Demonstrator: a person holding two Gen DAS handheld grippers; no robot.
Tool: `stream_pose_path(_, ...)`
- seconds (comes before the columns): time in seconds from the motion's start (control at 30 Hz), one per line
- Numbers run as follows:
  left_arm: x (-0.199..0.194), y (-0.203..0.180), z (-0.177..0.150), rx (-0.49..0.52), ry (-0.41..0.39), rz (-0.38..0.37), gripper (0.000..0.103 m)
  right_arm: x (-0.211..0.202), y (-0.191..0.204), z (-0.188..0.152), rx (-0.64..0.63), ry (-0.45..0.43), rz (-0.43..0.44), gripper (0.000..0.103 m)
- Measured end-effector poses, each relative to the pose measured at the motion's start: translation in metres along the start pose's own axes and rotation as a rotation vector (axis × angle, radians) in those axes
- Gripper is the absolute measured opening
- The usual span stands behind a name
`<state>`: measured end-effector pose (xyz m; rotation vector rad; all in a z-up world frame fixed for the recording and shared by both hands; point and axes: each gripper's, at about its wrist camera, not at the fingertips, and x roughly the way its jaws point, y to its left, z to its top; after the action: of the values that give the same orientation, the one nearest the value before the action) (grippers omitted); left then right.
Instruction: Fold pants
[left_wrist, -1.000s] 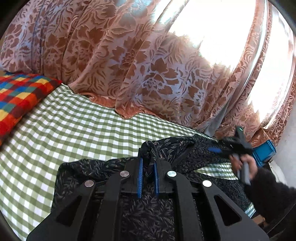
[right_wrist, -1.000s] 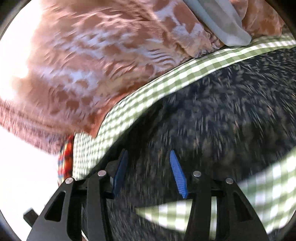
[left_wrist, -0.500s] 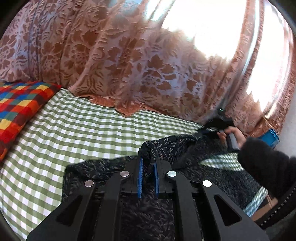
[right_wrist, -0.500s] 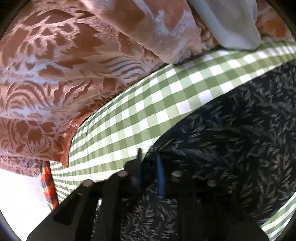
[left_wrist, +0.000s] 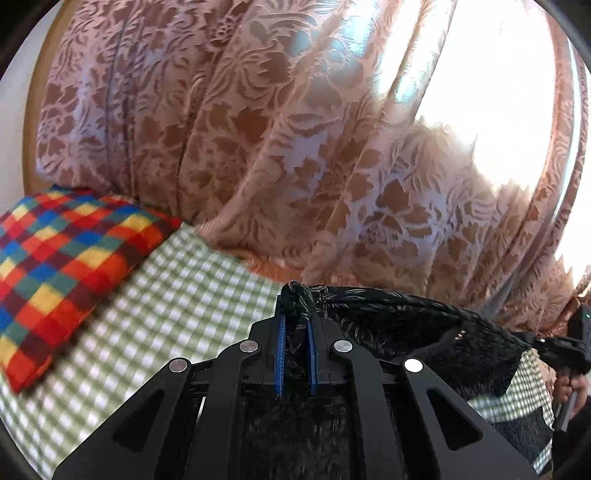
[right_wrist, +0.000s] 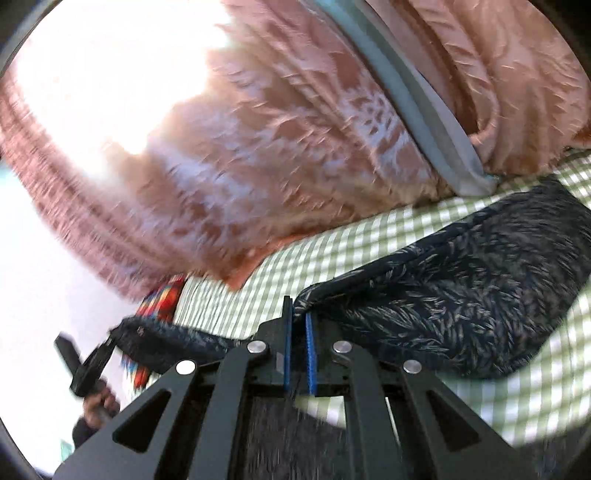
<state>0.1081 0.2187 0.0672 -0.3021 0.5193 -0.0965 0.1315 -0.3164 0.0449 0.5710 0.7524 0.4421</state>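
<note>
The pants (left_wrist: 413, 325) are dark navy with a pale leaf print, and they hang lifted above the green-checked bed sheet (left_wrist: 177, 295). My left gripper (left_wrist: 295, 321) is shut on a bunched edge of the pants. My right gripper (right_wrist: 299, 317) is shut on another edge of the pants (right_wrist: 461, 295), whose body drapes off to the right. In the left wrist view the right gripper (left_wrist: 565, 347) shows at the far right, held in a hand. In the right wrist view the left gripper (right_wrist: 110, 343) shows at the lower left, clamping the fabric.
A pink floral curtain (left_wrist: 295, 147) hangs behind the bed, backlit by a bright window. A multicoloured checked pillow (left_wrist: 62, 266) lies at the left on the sheet (right_wrist: 369, 240). A grey fabric strip (right_wrist: 424, 110) hangs among the curtain folds.
The right gripper closed on the pants edge, having been open a second ago. Both grippers have risen, lifting the pants off the sheet and stretching them between them.
</note>
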Motion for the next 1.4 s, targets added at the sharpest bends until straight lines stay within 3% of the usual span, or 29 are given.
stream_pose_path(0.1,-0.025,0.014,-0.033,-0.024,0.033,0.001,0.008,-0.015,0.008,-0.055,-0.009,0.064,0.041,0.005)
stream_pose_path(0.23,-0.049,0.039,-0.087,-0.119,0.127,0.014,0.008,-0.019,0.001,-0.131,0.001,0.212,0.004,0.005)
stream_pose_path(0.4,-0.063,0.062,-0.137,-0.247,0.244,0.025,0.014,-0.005,-0.014,-0.179,0.01,0.306,-0.081,0.005)
stream_pose_path(0.5,-0.075,0.079,-0.149,-0.394,0.278,-0.03,0.027,-0.002,-0.018,-0.184,0.015,0.309,-0.093,0.005)
stream_pose_path(0.63,-0.089,0.091,-0.154,-0.559,0.282,-0.144,0.028,0.003,-0.017,-0.184,0.001,0.305,-0.101,0.005)
stream_pose_path(0.7,-0.09,0.094,-0.154,-0.652,0.269,-0.219,0.042,0.006,-0.016,-0.183,0.008,0.304,-0.1,0.005)
stream_pose_path(0.87,-0.082,0.089,-0.152,-0.773,0.276,-0.307,0.046,-0.001,-0.018,-0.185,0.008,0.301,-0.096,0.005)
stream_pose_path(1.13,-0.078,0.088,-0.151,-0.867,0.298,-0.309,0.049,-0.006,-0.014,-0.182,-0.032,0.294,-0.094,0.005)
stream_pose_path(1.2,-0.081,0.088,-0.151,-0.883,0.29,-0.3,0.069,-0.006,-0.013,-0.183,-0.039,0.295,-0.092,0.005)
stream_pose_path(1.37,-0.067,0.082,-0.142,-0.914,0.295,-0.273,0.069,-0.006,-0.013,-0.182,-0.051,0.295,-0.09,0.005)
stream_pose_path(1.4,-0.064,0.079,-0.137,-0.891,0.299,-0.234,0.069,-0.007,-0.012,-0.181,-0.048,0.291,-0.086,0.005)
